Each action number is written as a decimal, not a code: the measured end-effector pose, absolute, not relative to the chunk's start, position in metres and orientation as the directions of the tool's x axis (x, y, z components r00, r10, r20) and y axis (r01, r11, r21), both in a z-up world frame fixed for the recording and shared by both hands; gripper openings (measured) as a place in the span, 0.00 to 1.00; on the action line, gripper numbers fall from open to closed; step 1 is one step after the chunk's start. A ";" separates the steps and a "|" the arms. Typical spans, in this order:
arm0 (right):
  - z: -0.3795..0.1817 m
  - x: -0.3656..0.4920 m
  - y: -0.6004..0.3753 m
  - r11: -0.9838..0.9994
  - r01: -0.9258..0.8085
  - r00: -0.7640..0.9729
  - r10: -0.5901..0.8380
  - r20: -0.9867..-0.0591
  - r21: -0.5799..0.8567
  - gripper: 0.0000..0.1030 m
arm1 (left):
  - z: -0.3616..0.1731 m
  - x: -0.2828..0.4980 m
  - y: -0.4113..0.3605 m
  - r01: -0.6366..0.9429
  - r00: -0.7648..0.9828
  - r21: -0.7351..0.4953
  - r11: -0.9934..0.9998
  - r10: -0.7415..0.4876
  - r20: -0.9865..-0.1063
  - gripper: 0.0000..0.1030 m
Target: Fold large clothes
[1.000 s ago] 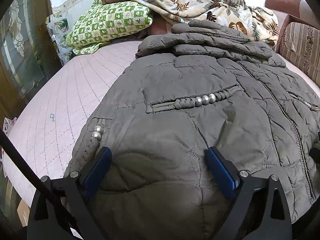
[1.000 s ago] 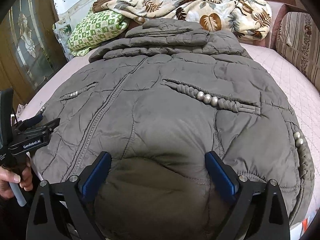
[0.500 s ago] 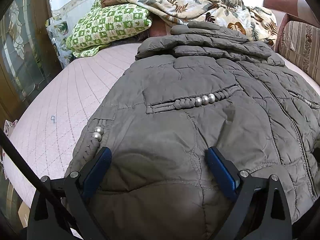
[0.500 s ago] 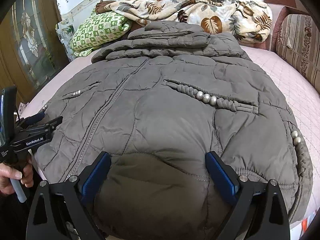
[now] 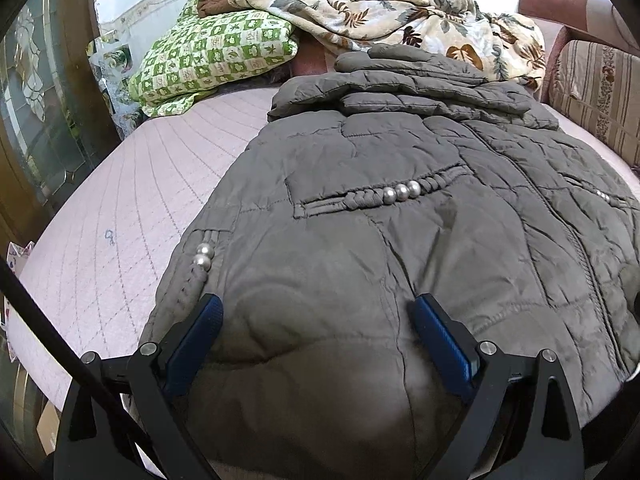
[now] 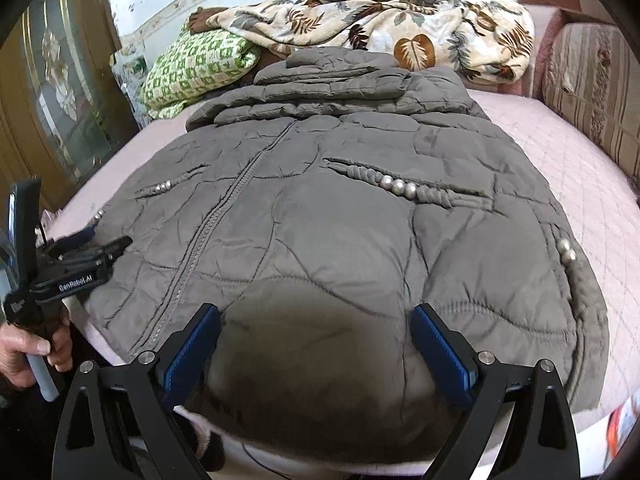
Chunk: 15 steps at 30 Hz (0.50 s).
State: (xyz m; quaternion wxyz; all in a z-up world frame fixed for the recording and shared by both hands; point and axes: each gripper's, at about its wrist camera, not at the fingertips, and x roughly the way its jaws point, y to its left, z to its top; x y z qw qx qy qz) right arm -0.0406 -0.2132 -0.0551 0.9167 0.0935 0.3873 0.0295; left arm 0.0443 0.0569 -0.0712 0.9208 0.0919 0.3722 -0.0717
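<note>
The grey quilted puffer jacket (image 6: 340,248) lies front-up across the pink quilted bed (image 5: 120,216), zip closed and running up the middle, its hem at the near edge of the mattress and its collar toward the far edge. The sleeves (image 5: 400,84) are already laid across the chest in a stacked band near the collar, so what remains, as I judge it, is to bring the lower body up over them. Beaded braid trim (image 6: 400,188) marks each pocket — a handy cue for keeping the fold square.

Both tools sit low at the hem for that reason. The left gripper (image 5: 316,332) has its blue pads spread wide, straddling a puffed bulge of hem near the jacket's left corner; nothing is pinched between them. The right gripper (image 6: 316,332) is likewise released, its jaws wide apart over the hem on the other side of the zip. Spacing the two apart along the near edge lets the hem lift evenly — the padding is bulky and slippery, so a shallow bite could slide off.

At the far edge of the bed rest a green checked pillow (image 5: 216,60) and a leaf-print blanket (image 6: 400,24), clear of the jacket's collar or just touching it; I cannot tell which.
</note>
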 end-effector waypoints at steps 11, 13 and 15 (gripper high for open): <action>-0.016 -0.091 -0.283 0.895 0.148 0.795 0.145 -0.589 0.420 0.95 | -0.046 0.012 0.106 0.157 0.705 -0.077 0.985 -0.166 -0.689 0.93; -0.007 -0.108 -0.312 0.859 0.215 0.821 0.098 -0.562 0.464 0.95 | -0.040 0.010 0.130 0.100 0.714 -0.159 0.982 -0.182 -0.676 0.93; -0.014 -0.116 -0.335 0.824 0.299 0.825 0.030 -0.564 0.482 0.95 | -0.037 0.012 0.155 0.029 0.713 -0.227 0.973 -0.179 -0.677 0.92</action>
